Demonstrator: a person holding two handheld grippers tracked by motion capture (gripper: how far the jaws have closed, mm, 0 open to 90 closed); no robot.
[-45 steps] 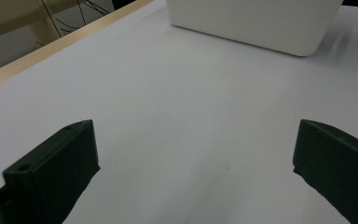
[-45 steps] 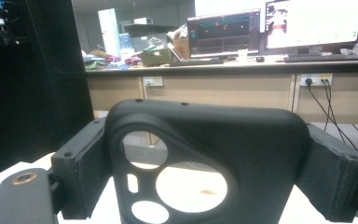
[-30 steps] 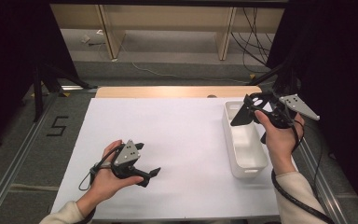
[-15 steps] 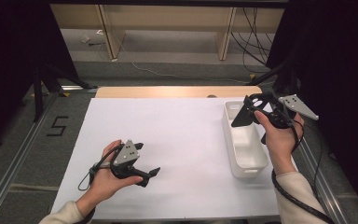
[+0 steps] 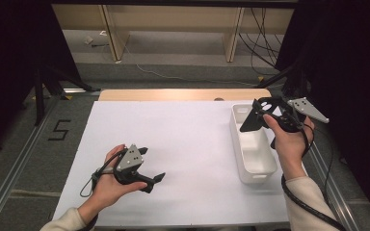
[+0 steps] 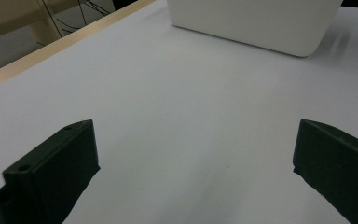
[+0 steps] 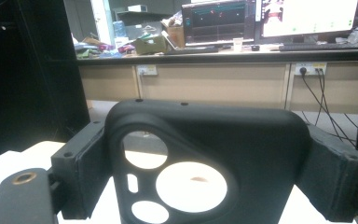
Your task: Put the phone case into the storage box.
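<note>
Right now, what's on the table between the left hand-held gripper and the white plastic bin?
Nothing: in the high view, bare white table covering separates the left hand-held gripper from the white plastic bin; the left gripper view agrees.

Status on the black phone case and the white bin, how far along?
Done: the right gripper is shut on the black phone case and holds it above the white bin's far end. In hand: nothing else; the left gripper rests open and empty on the white table. Left, probably: lower the case into the bin and release.

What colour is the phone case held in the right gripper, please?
Black, matte. The phone case, clamped in the right gripper, shows best in the right gripper view.
</note>
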